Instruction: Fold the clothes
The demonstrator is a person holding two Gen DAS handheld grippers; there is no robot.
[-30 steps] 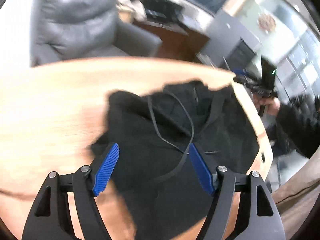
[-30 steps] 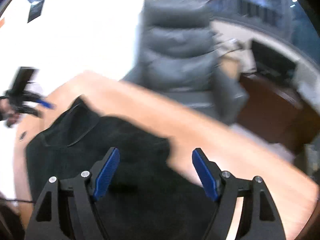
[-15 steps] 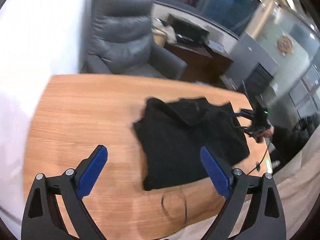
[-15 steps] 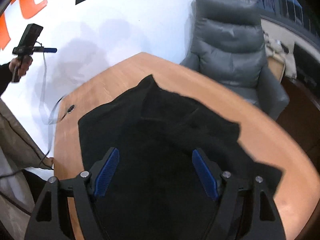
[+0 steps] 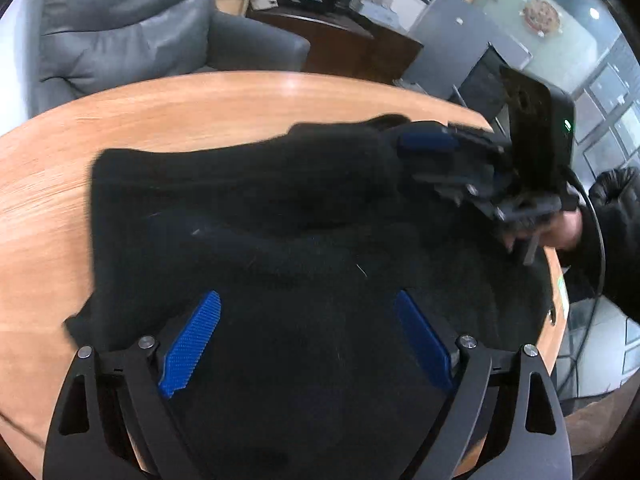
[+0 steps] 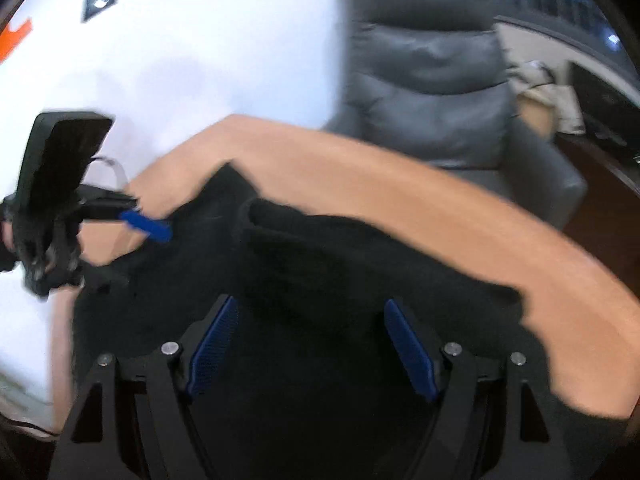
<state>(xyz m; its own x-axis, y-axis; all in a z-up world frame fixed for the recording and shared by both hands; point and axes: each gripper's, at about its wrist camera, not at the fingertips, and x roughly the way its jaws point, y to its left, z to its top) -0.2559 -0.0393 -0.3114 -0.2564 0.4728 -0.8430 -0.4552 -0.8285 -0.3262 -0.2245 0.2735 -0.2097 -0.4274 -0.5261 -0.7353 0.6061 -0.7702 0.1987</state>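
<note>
The black garment (image 5: 280, 240) lay on the table (image 5: 160, 120) directly under both wide-spread grippers; the right gripper (image 5: 432, 148) reached its far right corner, the left gripper (image 5: 308, 336) hovered nearer.

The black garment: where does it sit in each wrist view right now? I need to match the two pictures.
Left wrist view: the black garment fills the centre and bottom, spread on the wooden table, reaching the right hand-held gripper at upper right.
Right wrist view: the black garment covers the lower centre, with the left hand-held gripper at its left edge.
Shared landmark: the grey leather armchair behind the table.
</note>
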